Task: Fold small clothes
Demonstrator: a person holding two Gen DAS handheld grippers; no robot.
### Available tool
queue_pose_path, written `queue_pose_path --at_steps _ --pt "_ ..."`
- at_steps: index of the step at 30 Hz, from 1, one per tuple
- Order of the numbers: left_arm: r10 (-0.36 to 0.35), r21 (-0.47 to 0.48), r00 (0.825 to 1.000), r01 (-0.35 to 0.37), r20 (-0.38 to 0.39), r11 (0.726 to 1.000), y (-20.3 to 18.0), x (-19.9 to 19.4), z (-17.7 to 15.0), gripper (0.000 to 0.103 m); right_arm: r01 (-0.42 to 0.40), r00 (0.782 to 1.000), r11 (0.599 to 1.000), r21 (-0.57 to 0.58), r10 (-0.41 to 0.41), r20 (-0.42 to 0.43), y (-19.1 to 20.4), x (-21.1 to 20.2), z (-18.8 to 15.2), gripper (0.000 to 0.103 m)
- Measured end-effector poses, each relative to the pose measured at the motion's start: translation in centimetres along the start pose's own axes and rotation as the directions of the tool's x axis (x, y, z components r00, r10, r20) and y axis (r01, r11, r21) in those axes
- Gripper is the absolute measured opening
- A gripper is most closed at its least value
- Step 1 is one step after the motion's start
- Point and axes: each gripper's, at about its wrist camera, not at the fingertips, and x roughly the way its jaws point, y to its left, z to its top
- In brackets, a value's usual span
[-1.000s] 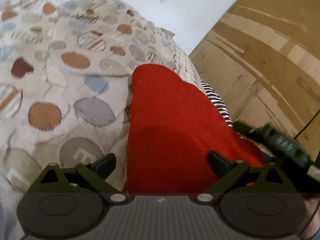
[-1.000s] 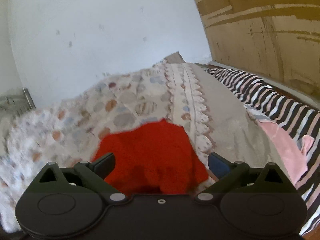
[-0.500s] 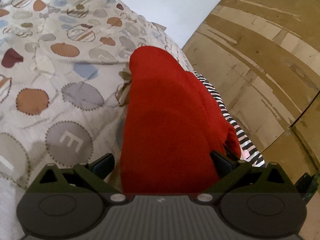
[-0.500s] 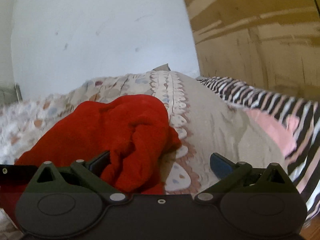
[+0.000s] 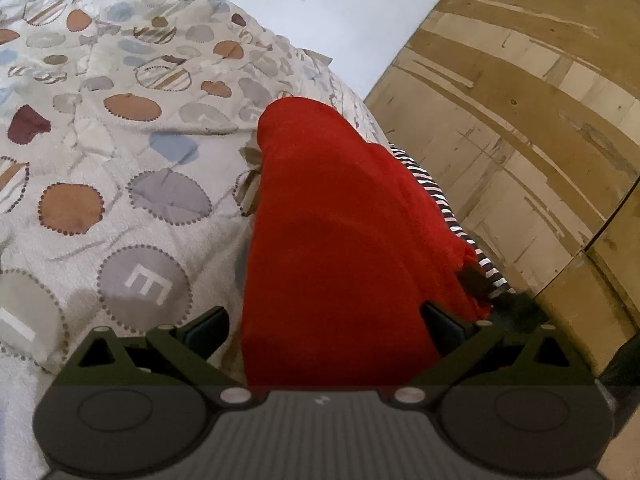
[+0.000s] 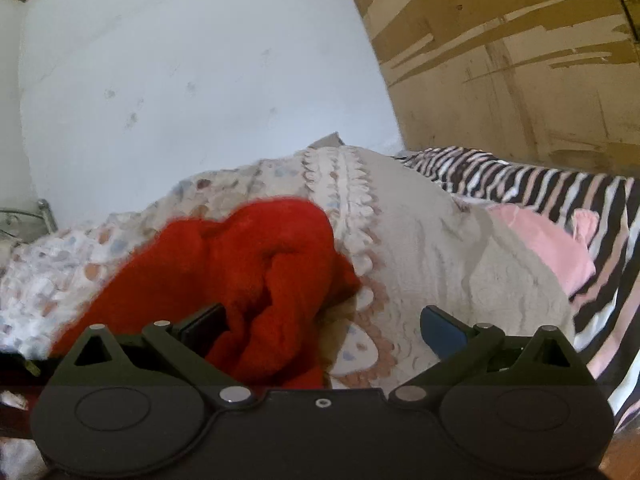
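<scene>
Hovering left gripper [image 5: 324,328] fingers spread over red garment [image 5: 340,240] | right gripper [image 6: 324,328] fingers spread

The red cloth [image 5: 344,248] is soft and fuzzy, all one bright colour with no pattern. It is not flat. In the left wrist view it rises in a tall hump from the near edge up toward the far side, smooth on top and rounded at its far end. In the right wrist view the same red cloth [image 6: 256,276] is bunched, with thick rolled folds twisted together near the middle. It lies on the bed, on the spotted blanket [image 5: 120,168], left of the striped sheet [image 6: 560,184].
</scene>
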Motion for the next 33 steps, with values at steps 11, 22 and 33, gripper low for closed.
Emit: queue_pose_path --at_steps 11,22,33 --pt "-0.006 -0.002 1.0 0.006 -0.006 1.0 0.0 0.3 0.0 0.102 -0.026 0.995 0.997 -0.078 0.018 -0.093 1.3 8.3 6.2 0.102" --pt "-0.05 -0.048 0.998 0.048 -0.03 0.998 0.1 1.4 -0.3 0.103 -0.113 0.981 0.994 0.01 0.113 -0.157 -2.6 12.4 2.8 0.103" --pt "-0.03 -0.048 0.999 0.029 -0.028 0.998 -0.1 1.1 -0.3 0.103 -0.121 0.982 0.992 0.021 0.123 -0.147 -3.1 12.2 2.9 0.102"
